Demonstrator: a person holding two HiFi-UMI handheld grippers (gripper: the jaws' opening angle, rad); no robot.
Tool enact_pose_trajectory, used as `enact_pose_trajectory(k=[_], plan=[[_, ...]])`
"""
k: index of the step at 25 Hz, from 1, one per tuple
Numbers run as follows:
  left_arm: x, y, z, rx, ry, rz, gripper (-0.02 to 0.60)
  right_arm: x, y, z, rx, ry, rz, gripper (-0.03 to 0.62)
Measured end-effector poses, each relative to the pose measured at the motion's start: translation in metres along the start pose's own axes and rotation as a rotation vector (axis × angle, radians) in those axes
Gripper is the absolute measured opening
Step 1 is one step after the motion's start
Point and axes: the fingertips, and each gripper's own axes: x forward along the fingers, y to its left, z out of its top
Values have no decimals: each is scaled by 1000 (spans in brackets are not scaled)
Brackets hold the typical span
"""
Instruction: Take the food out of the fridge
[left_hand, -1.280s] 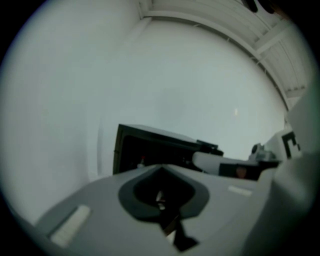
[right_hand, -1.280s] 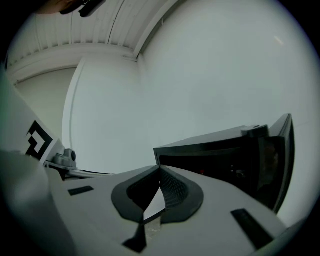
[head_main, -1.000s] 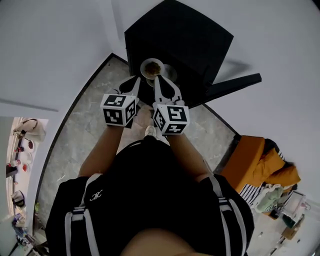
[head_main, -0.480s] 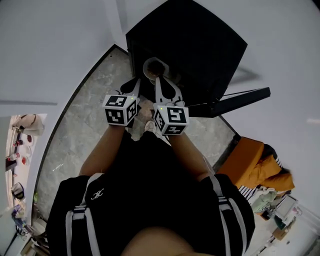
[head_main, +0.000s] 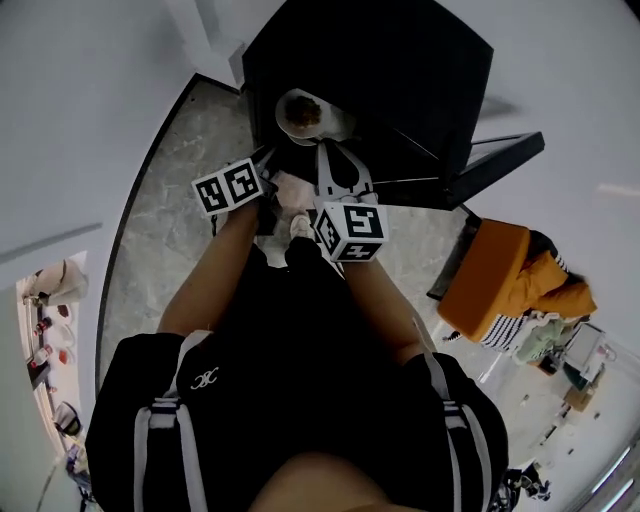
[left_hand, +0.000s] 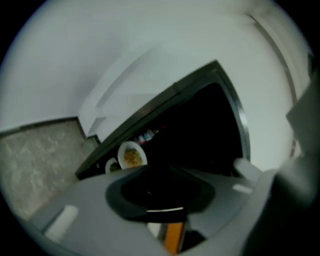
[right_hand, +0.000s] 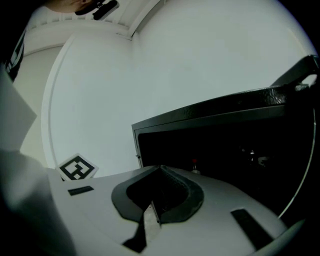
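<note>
While the person is standing at the open black fridge, the food is sitting on a white plate at the fridge's front edge. A second plate is lying right beside it, on the right in the head view. The right gripper is pointing toward the plate with its jaws pressed together on nothing. Their tips are lying just short of the plate's near rim; whether they are touching it cannot be told. The left gripper is hanging lower left of the plate, near it but apart. Its jaws have just been opening and are standing apart with nothing between them. Seen from the left gripper view, the food is showing ahead of the jaws and off to the left, outside their gap. The fridge door is standing open at the right.
</note>
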Motion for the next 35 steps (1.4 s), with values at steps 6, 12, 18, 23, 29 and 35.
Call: enact_pose_trajectory(k=[6,12,18,23,29,35], plan=[[51,56,-21,-311,-2,-90,120,-5,-3,-23,24,20,-96,0],[102,103,-29,-567,-60,-150,120,-26,-12,-50,37,64,-167,0],[127,128,-44,-584,-47,-96,119,-43,-31,-67,49,99,-224,0],[134,130,-41,-618,-62,-105,89,-47,-44,-75,62,121,-239,0],[132,125,-41,-625,-44,-100,18,-43,-46,-82,105,153,-209,0],[121,124,-49,-646,-42,-102,17,-34,-44,-79,94,162,-169,0]])
